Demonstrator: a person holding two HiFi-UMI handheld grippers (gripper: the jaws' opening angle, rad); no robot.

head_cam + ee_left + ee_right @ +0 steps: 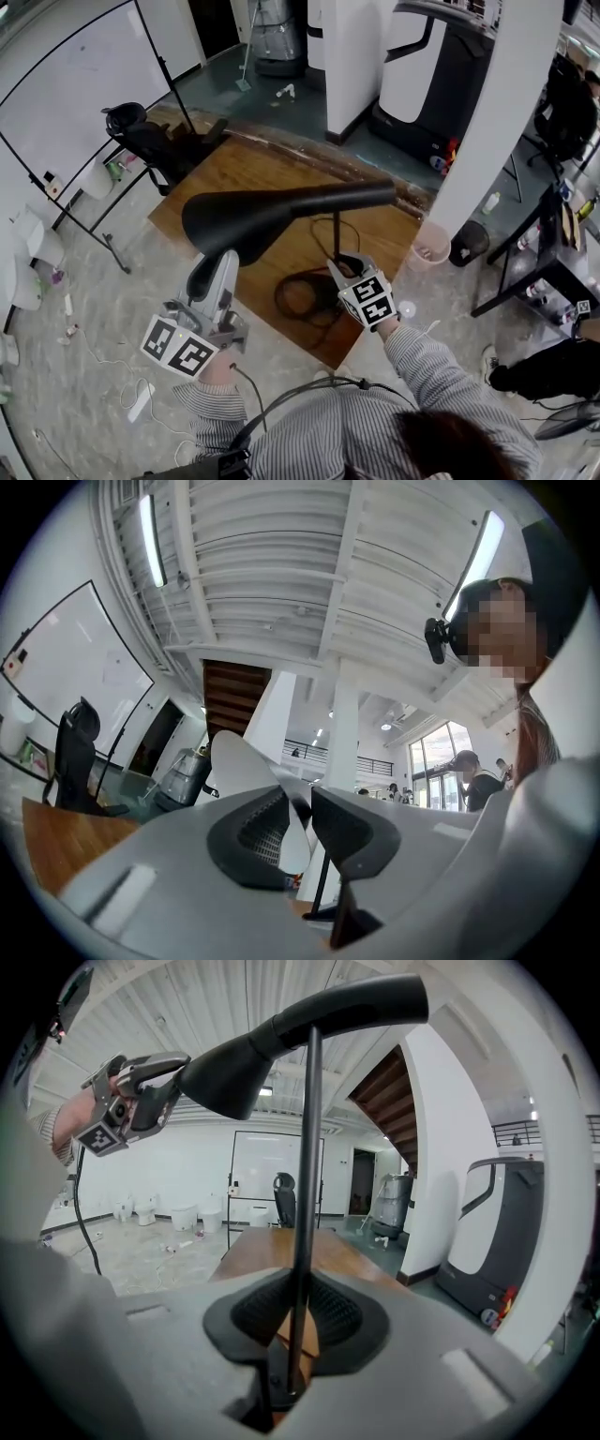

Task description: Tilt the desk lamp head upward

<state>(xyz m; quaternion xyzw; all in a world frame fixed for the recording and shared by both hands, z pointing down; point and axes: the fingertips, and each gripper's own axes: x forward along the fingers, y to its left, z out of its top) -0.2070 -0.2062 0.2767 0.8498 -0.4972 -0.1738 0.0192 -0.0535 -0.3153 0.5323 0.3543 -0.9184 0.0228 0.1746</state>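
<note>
A black desk lamp stands on the wooden table (pixel 272 169); its long cone-shaped head (pixel 253 217) lies about level on a thin upright pole (pixel 337 234). My left gripper (pixel 217 264) reaches up to the wide end of the head, and the shade's thin rim, white inside (pixel 246 761), sits between its pads, so the left gripper (pixel 298 822) is shut on it. In the right gripper view the left gripper (pixel 173 1077) holds the edge of the lamp head (pixel 234 1072). My right gripper (pixel 296 1321) is shut on the pole (pixel 305 1185), low down near the base.
A black cable (pixel 302 298) lies coiled on the table by the lamp's foot. A whiteboard on a stand (pixel 84 75) and a black chair (pixel 141 136) are at the left. A white column (pixel 506 112) and a pale bin (pixel 429 246) stand at the right.
</note>
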